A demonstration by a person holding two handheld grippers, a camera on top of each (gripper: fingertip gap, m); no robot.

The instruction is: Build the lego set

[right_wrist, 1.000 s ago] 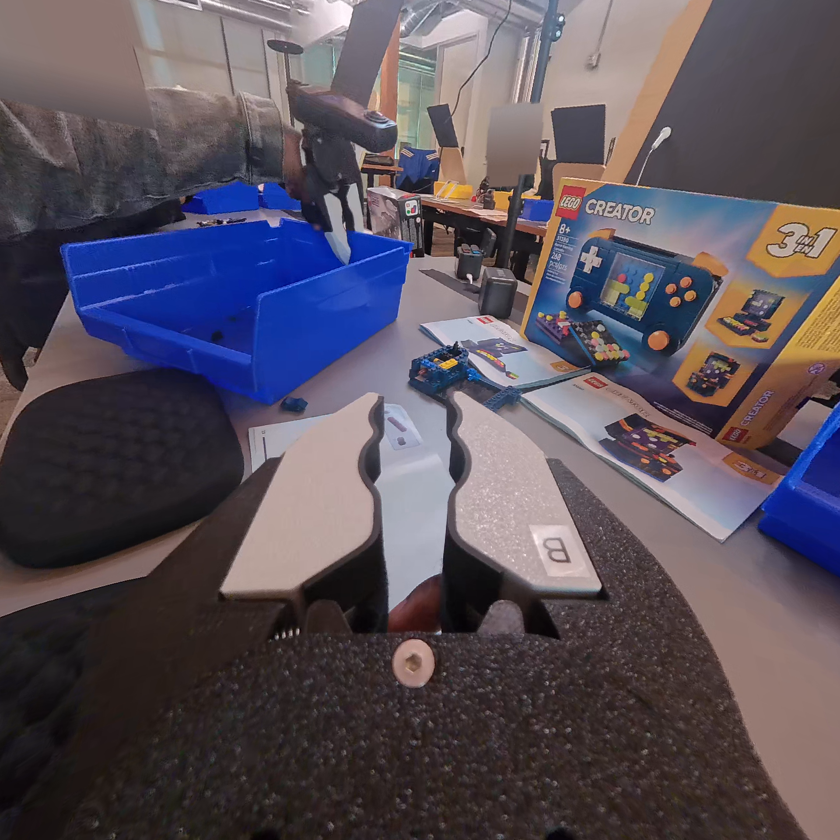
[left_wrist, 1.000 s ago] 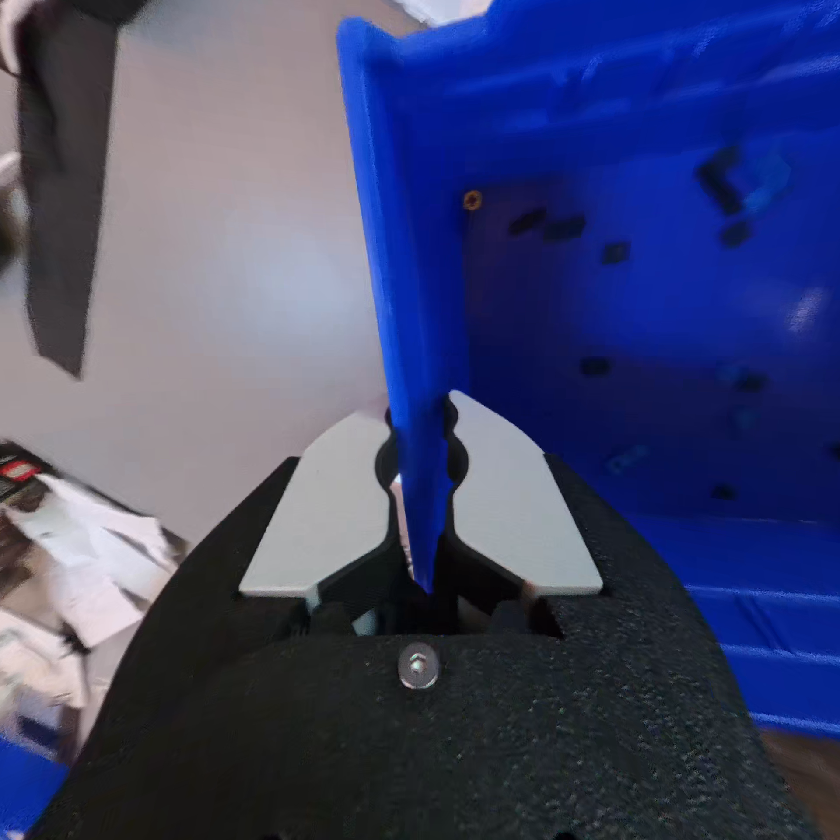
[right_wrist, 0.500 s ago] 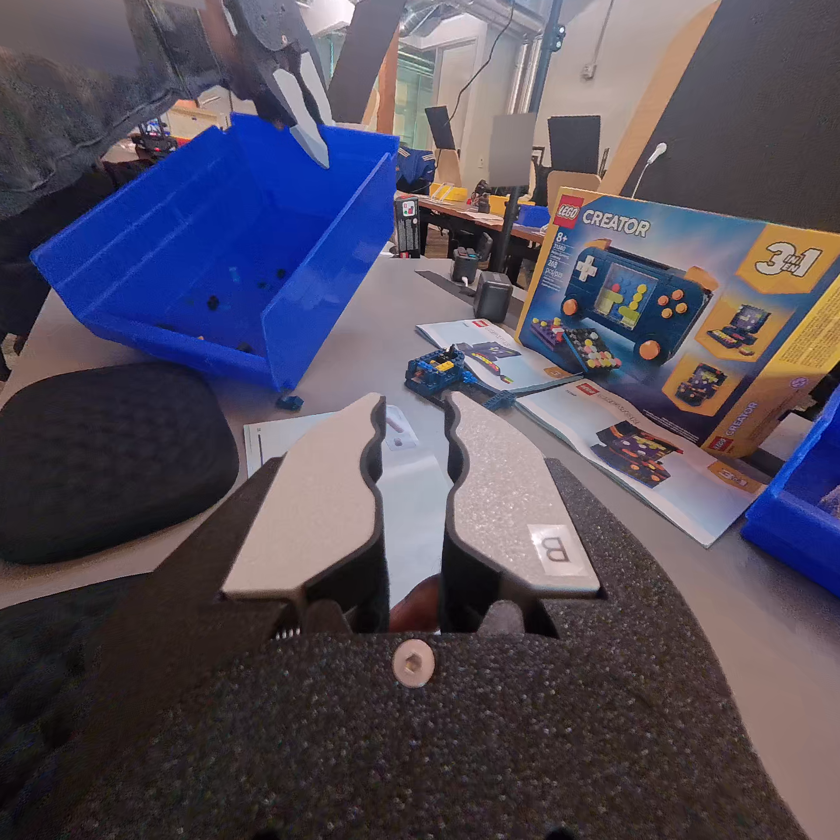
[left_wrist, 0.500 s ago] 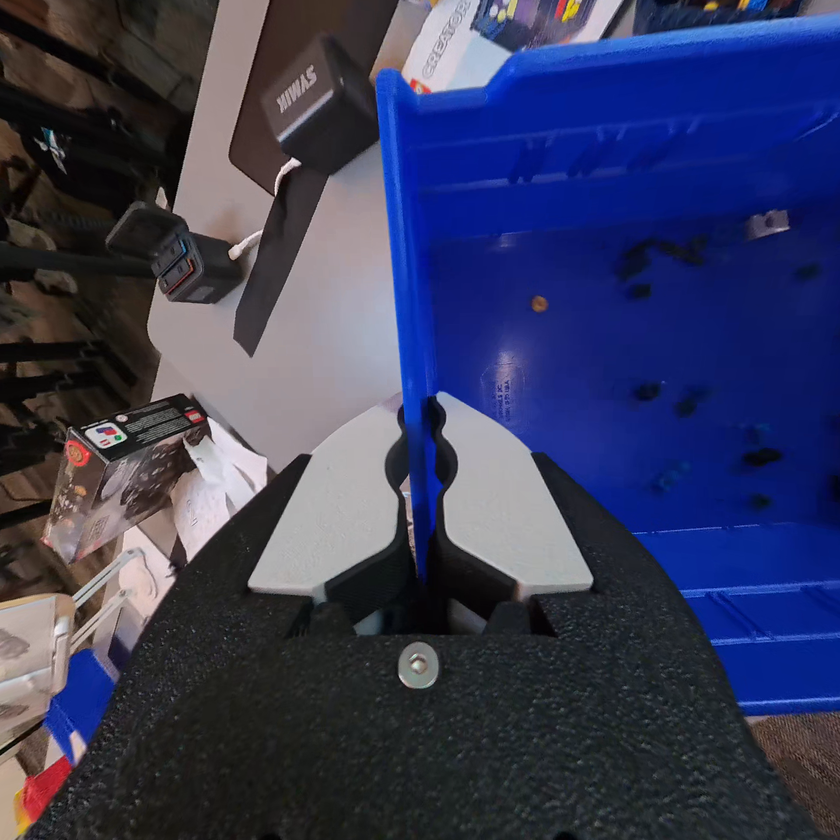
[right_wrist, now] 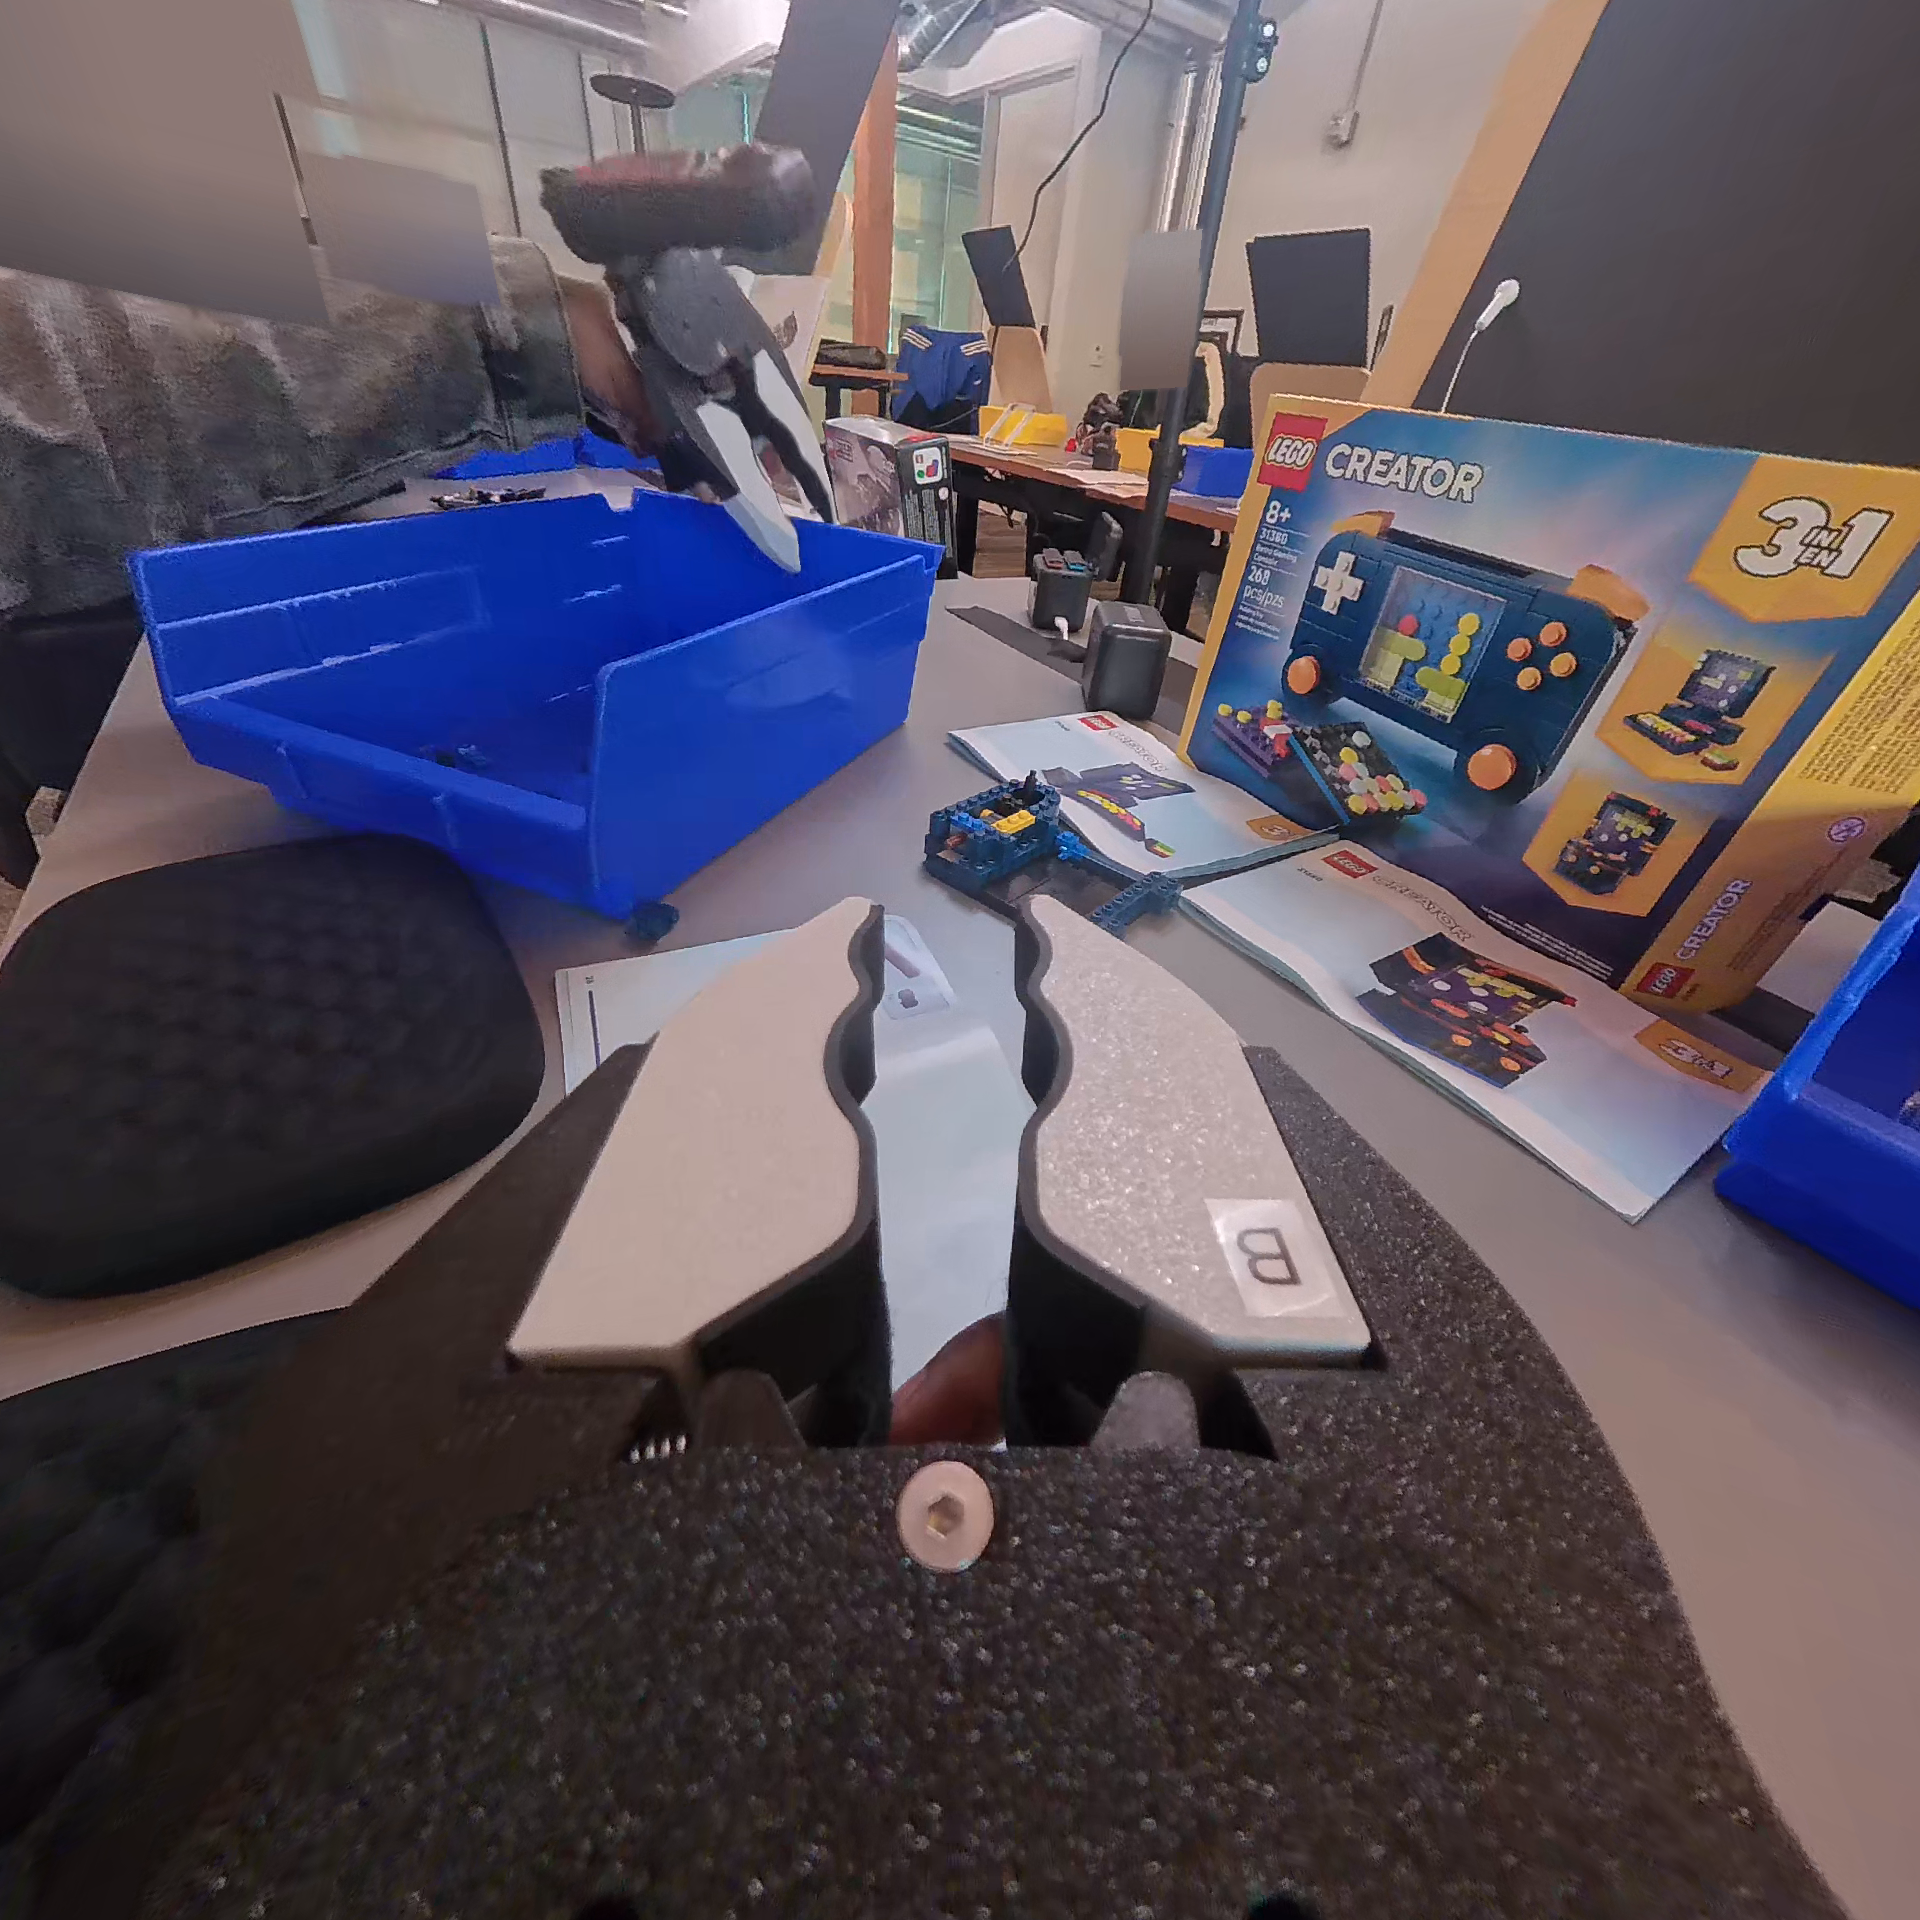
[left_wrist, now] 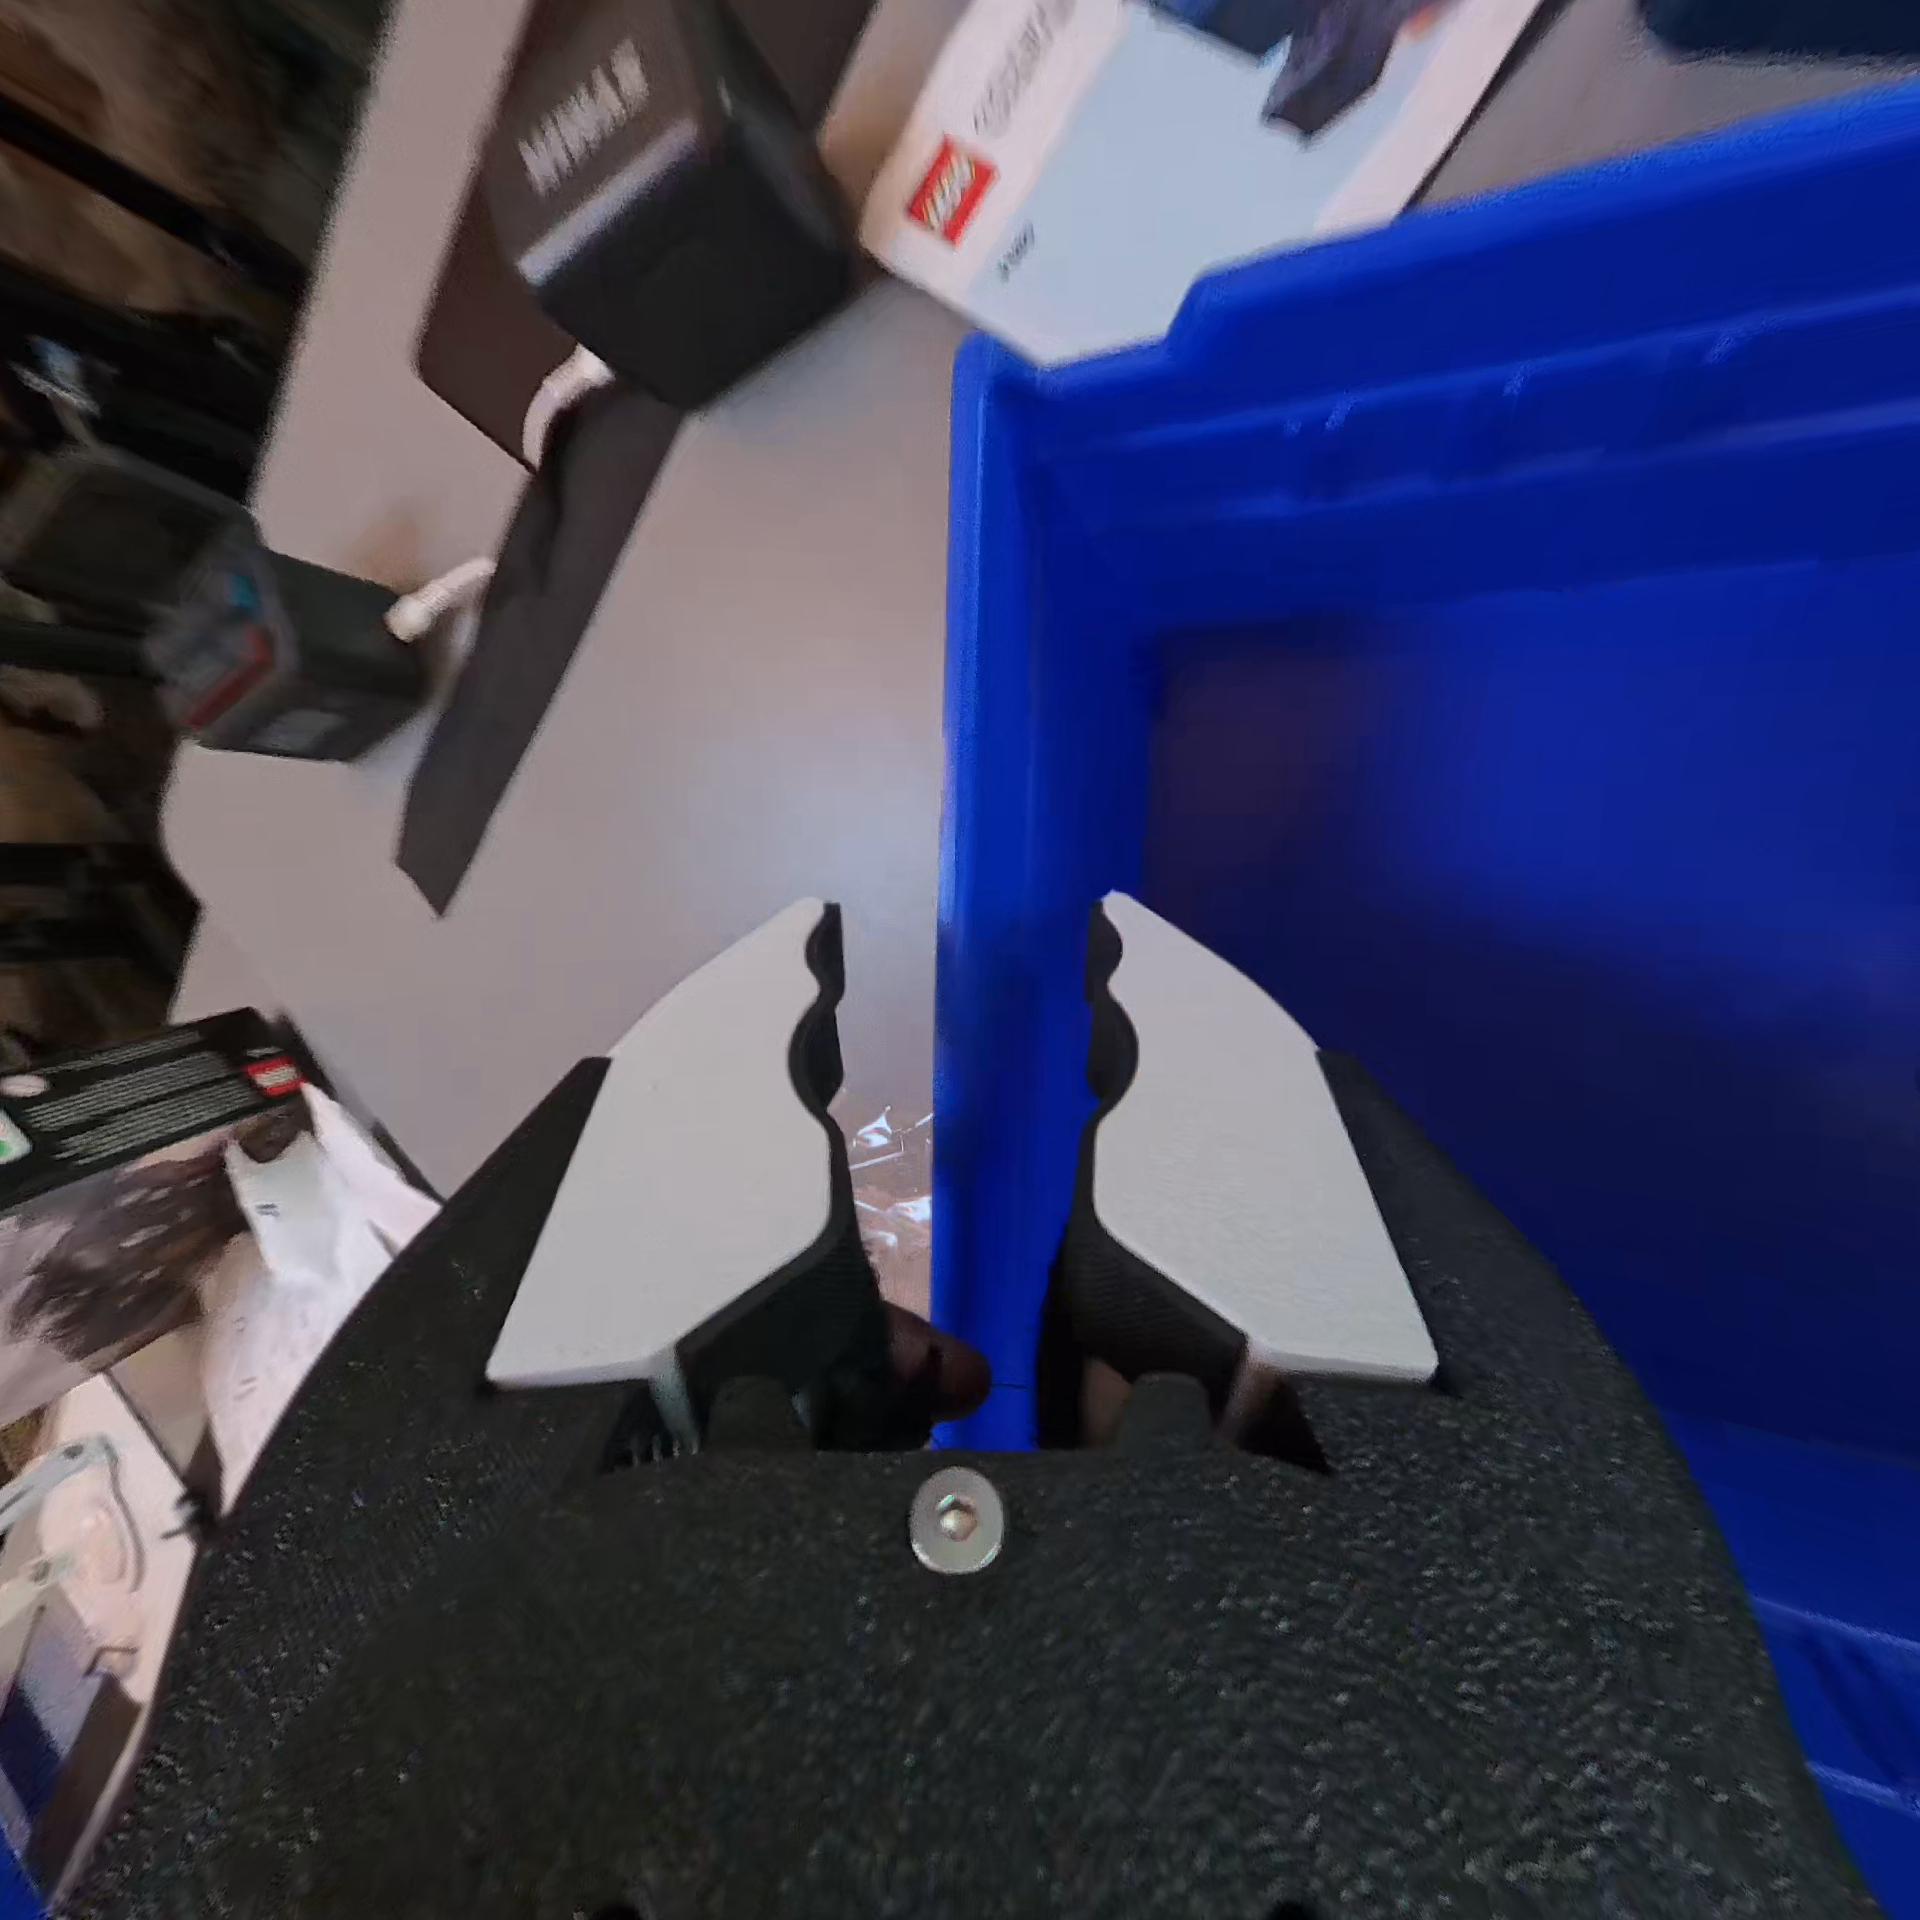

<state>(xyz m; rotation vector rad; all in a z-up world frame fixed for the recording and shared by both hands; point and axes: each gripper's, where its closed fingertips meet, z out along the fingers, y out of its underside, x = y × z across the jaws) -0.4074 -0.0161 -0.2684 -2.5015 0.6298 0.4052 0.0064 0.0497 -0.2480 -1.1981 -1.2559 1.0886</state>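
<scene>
Left wrist view close above blue bin (left_wrist: 1455, 831); right low, farther, shares bin.

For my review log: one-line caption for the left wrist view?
Left gripper open astride the blue bin wall, grey table beyond.

My left hand-held gripper (left_wrist: 961, 914) straddles the bin (left_wrist: 1455, 831) wall, bare worktop (left_wrist: 727, 727) to its left. Ahead of my right, a booklet (right_wrist: 727, 997), then the brick model (right_wrist: 997, 826) blocks.
</scene>
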